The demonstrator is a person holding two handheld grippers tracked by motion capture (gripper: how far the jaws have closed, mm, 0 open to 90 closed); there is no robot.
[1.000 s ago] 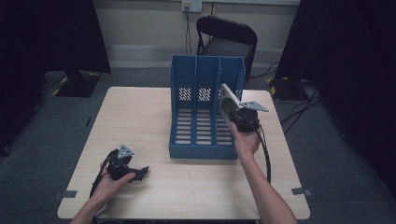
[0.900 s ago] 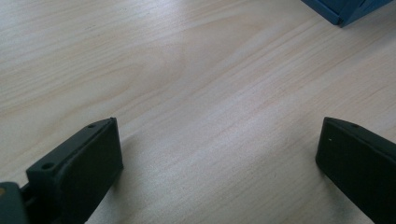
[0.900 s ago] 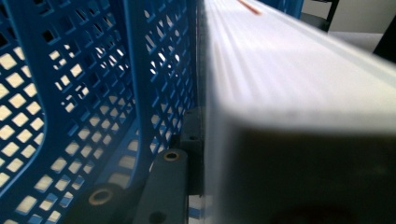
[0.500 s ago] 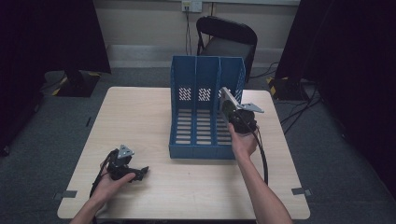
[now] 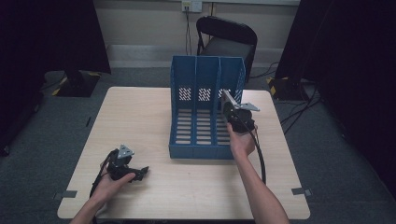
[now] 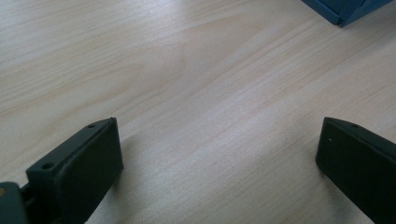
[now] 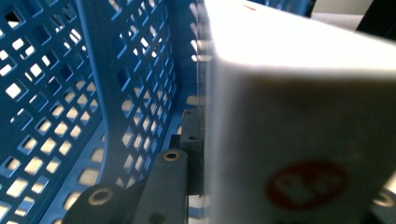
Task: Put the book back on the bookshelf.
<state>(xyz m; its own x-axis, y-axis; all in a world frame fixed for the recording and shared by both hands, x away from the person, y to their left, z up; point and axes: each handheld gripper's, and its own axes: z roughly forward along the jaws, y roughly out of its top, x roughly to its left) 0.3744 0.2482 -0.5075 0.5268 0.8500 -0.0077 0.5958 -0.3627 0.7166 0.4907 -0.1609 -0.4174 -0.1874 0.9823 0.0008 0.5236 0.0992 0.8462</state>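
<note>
Blue perforated plastic forms the three-slot file rack [image 5: 205,109] that stands upright on the pale wooden table [image 5: 154,112] in the high view. Your right gripper [image 5: 227,103] is raised over the rack's right-hand slot and clamps a flat white box [image 5: 227,99] at the mouth of that slot; what else the slots hold cannot be made out from here. Your left gripper [image 5: 140,173] rests on the table near its front left corner, well apart from the rack. Grey carpet, a black folding chair [image 5: 227,39] behind the table and dark curtains surround the scene.

In the left gripper view, your jaws stand wide apart over bare wood grain, with a corner of the rack [image 6: 343,10] at the upper right.

In the right gripper view, your jaws press on the white box [image 7: 299,112], which bears a red round mark, beside the rack's blue lattice wall [image 7: 70,93].
</note>
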